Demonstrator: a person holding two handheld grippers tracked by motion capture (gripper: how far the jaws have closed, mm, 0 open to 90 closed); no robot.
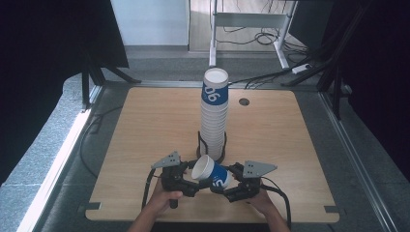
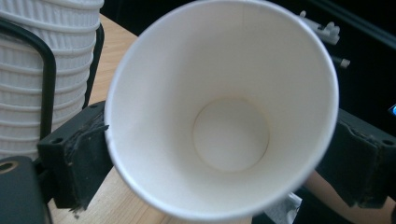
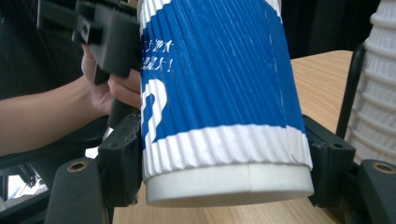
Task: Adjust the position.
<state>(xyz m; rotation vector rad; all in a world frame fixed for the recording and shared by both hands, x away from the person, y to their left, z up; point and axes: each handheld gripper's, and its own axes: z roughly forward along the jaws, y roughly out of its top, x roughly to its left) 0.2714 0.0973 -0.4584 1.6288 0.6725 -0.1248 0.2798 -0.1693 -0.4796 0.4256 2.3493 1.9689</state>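
Observation:
A blue and white ribbed paper cup (image 1: 211, 173) lies on its side in the air between both grippers, low over the table's near edge. My right gripper (image 1: 226, 183) is shut on its white base end (image 3: 224, 154), one pad on each side. In the left gripper view I look straight into the cup's empty white inside (image 2: 224, 116). My left gripper (image 1: 198, 175) has its jaws around the mouth end, and both pads (image 2: 77, 158) rest against the wall near the rim. The left gripper's black jaw (image 3: 112, 42) also sits against the cup in the right gripper view.
A tall stack of white ribbed cups (image 1: 214, 116), topped by a blue one, stands in a black wire holder (image 1: 212, 150) just behind the grippers. The wooden table (image 1: 154, 125) has a cable hole (image 1: 244, 102) at the back. A white desk frame (image 1: 251, 19) and cables lie beyond.

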